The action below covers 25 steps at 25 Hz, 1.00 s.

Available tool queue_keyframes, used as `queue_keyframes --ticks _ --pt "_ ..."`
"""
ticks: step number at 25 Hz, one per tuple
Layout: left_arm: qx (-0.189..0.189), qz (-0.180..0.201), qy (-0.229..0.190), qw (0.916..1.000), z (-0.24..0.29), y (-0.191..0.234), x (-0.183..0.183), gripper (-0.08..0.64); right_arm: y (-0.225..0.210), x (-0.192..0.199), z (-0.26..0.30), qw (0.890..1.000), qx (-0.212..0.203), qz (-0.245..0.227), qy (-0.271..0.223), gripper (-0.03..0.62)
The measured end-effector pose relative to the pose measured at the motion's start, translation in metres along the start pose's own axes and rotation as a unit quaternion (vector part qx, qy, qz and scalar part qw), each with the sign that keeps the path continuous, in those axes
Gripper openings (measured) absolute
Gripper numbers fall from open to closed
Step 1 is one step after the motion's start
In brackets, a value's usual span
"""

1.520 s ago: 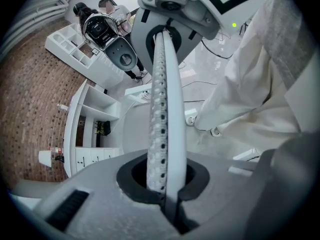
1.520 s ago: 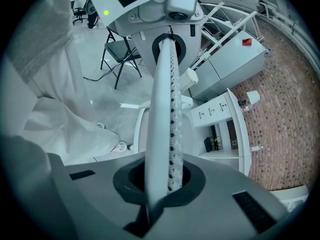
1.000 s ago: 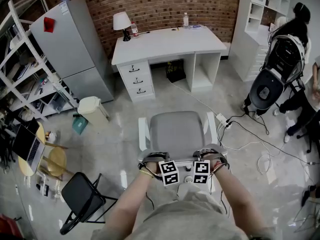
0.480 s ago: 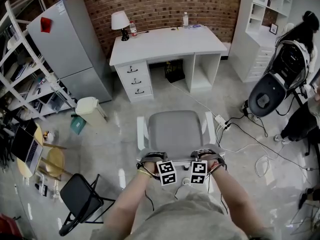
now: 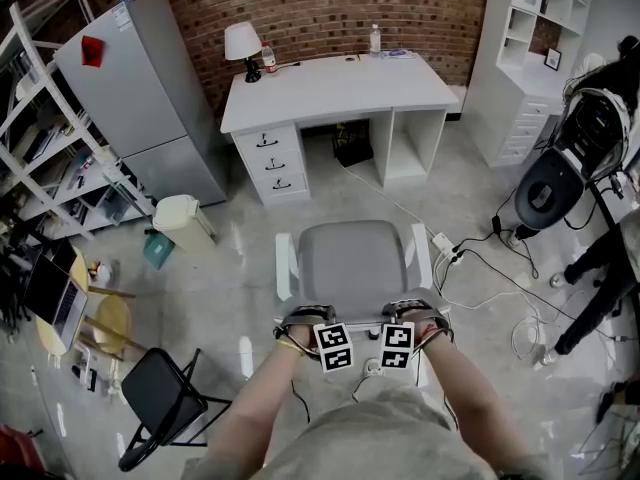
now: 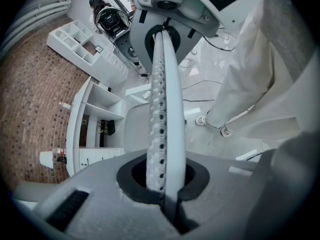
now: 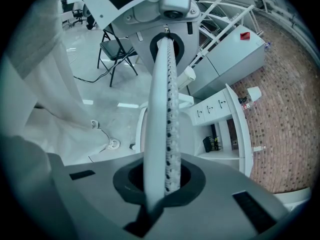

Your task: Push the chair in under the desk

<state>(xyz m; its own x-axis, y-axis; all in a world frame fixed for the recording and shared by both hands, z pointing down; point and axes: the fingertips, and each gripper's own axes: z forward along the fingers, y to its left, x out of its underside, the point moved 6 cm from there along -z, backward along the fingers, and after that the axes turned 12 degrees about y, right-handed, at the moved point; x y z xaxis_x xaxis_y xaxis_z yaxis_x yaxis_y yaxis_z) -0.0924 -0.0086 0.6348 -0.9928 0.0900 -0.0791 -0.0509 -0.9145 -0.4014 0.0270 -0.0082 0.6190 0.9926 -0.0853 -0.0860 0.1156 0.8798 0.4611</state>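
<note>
Nearest the camera, the left gripper (image 6: 162,41) and right gripper (image 7: 165,44) point at each other, both jaw pairs closed together on nothing, at the near edge of a grey-seated office chair with white armrests (image 5: 352,256). The chair stands on the floor, well apart from the white wooden desk with drawers (image 5: 340,88) beyond it, against a red brick wall (image 5: 330,8).

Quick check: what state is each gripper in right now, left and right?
Left gripper: closed, nothing between its jaws.
Right gripper: closed, nothing between its jaws.
</note>
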Motion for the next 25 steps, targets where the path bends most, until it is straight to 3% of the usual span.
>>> queue_keyframes --ticks 25 --pt "-0.010 -0.010 0.005 0.9999 0.018 0.046 -0.012 0.017 -0.047 0.012 0.024 1.000 0.002 -0.013 -0.005 0.011"
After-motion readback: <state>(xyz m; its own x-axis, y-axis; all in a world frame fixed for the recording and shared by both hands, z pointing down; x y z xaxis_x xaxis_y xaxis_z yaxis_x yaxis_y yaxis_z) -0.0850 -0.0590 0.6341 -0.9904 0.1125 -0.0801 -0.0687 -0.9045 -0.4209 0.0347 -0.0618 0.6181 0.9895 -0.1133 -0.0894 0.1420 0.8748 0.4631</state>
